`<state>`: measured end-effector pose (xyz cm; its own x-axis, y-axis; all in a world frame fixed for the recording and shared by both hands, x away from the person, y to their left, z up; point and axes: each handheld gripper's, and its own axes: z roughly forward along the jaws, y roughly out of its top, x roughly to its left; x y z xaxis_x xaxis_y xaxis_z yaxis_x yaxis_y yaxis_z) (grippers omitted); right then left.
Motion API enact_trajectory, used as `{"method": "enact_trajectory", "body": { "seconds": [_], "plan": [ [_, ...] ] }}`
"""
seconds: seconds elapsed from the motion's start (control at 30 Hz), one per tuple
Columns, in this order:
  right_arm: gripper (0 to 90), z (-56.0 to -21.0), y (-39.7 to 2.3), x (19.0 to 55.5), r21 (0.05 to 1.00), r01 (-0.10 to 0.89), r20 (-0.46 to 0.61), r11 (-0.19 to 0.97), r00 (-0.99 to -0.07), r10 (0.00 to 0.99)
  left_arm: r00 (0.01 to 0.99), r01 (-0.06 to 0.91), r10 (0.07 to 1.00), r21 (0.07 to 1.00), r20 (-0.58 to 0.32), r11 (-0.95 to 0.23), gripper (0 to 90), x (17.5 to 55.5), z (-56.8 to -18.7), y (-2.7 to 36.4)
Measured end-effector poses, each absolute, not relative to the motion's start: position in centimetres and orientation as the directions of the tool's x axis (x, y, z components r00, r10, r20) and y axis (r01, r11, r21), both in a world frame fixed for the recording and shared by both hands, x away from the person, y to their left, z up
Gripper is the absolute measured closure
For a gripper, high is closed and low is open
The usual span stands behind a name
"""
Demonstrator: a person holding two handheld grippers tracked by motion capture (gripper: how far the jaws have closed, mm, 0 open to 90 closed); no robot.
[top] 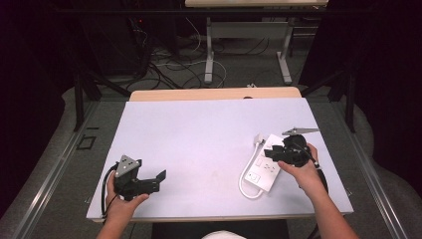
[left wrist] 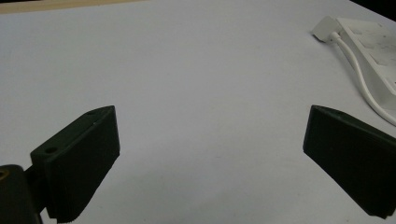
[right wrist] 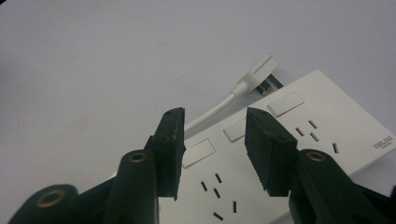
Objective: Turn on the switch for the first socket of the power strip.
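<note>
Right gripper [top: 278,151] hovers low over the white power strip [top: 266,169] at the right side of the table [top: 199,144]. Its jaws stand partly apart, with a gap between them and nothing pinched; in the right gripper view the fingertips [right wrist: 173,122] frame the row of rocker switches [right wrist: 198,152], just above the strip's face. Left gripper [top: 149,181] rests at the near left, well apart from the strip, with its jaws spread wide and nothing between them.

The step in hand looks like working a switch or taking hold of the strip. To do it well, one jaw tip should probably come down squarely on a single rocker rather than straddling two, pressing straight down so the light strip does not skid on the smooth surface. If a grip is meant instead, the jaws should close across the short width, away from the cable [top: 247,174].

The strip lies flat, sockets up. Its long axis runs diagonally, from the near left to the far right. The white cable leaves the near end, loops along the strip's left edge and ends in a flat plug [top: 258,139] lying just beside the far left corner.
</note>
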<state>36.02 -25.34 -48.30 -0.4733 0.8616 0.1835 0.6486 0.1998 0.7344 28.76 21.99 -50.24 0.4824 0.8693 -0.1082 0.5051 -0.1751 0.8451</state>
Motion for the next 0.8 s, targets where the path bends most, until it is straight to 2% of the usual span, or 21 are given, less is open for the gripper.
{"method": "enact_trajectory", "body": {
  "seconds": [0.43,0.8],
  "plan": [
    [79.0,-49.1,-24.7,35.9,0.715,0.662,0.189,0.227,-0.494,0.849,0.489,0.511,0.866,0.839,-0.104,-0.187,3.5,28.8,-50.3,21.9],
    [86.4,-49.8,-23.9,36.0,0.698,0.666,0.171,0.265,-0.514,0.84,0.491,0.508,0.866,0.838,-0.092,-0.199,3.6,28.8,-50.3,22.0]
  ]
}}
